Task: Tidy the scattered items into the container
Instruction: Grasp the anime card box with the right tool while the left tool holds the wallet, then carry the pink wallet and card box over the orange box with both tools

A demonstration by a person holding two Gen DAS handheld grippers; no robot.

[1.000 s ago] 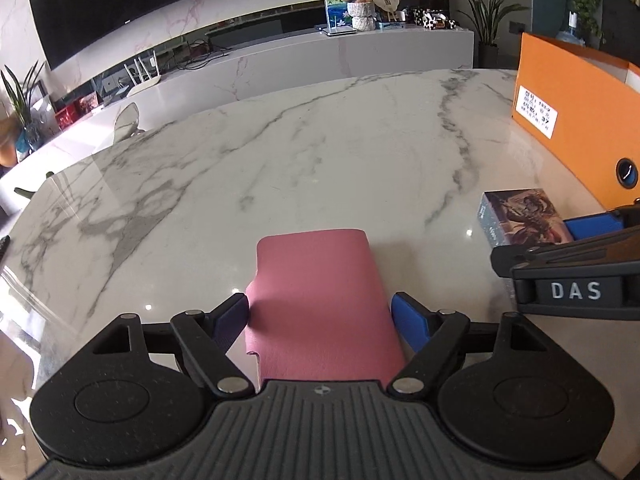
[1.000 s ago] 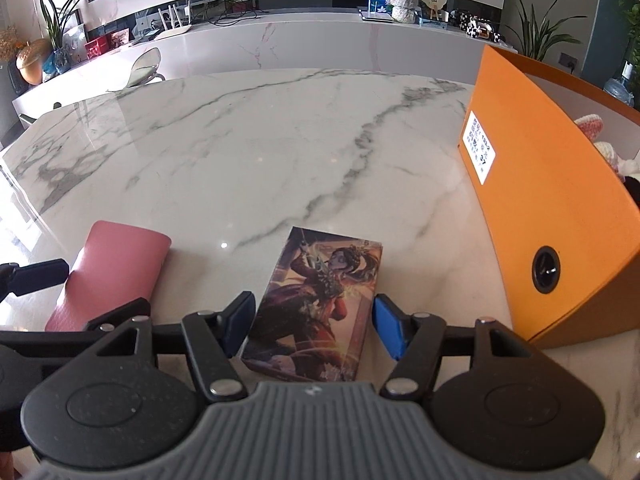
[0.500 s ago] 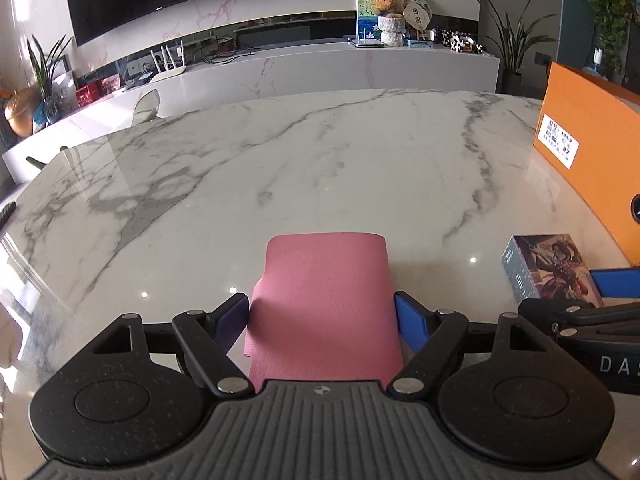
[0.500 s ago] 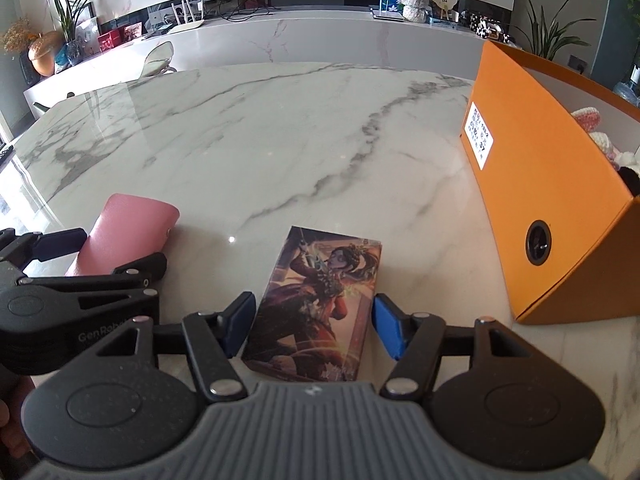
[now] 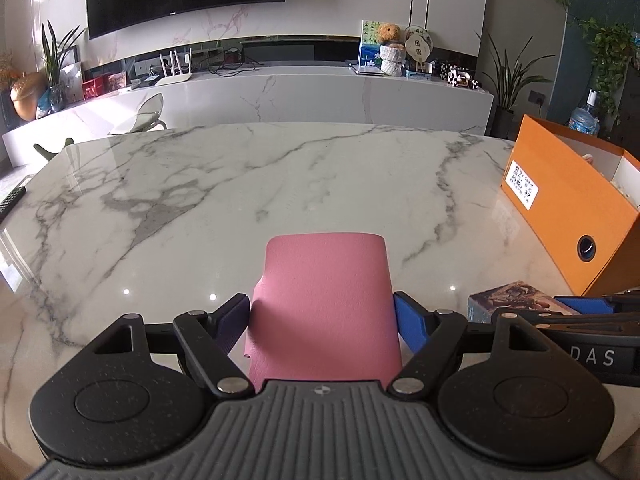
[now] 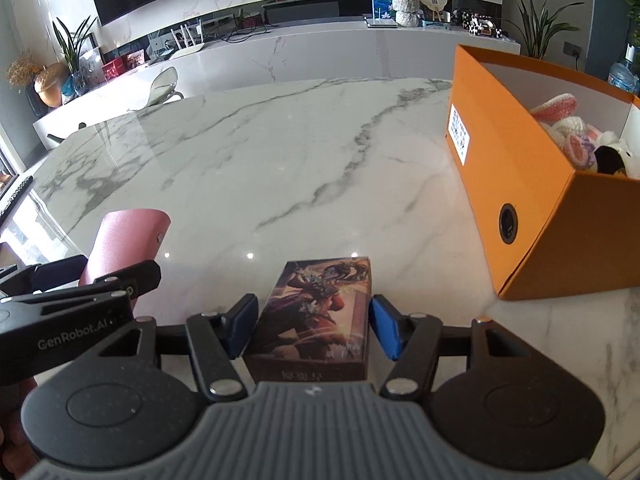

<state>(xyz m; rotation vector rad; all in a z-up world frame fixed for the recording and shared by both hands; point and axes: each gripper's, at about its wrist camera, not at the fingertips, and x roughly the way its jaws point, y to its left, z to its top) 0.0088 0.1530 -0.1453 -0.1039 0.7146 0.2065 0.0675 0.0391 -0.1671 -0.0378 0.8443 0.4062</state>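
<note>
Pink textured leather case (image 5: 324, 300); glossy illustrated box (image 6: 316, 312).

I am looking along two matching handheld tools. The left gripper (image 5: 322, 320) is showing a ribbed grey housing with a small round emblem, two speckled black discs, and black linkage arms pinned with silver rivets; its pads (image 5: 409, 326) are blue. The right gripper (image 6: 312, 326) is showing the same grey ribbing, black discs, rivets and blue pads. From the side, one black body is reading "GenRobot.AI" in pale letters, the other "DAS" in grey.
</note>
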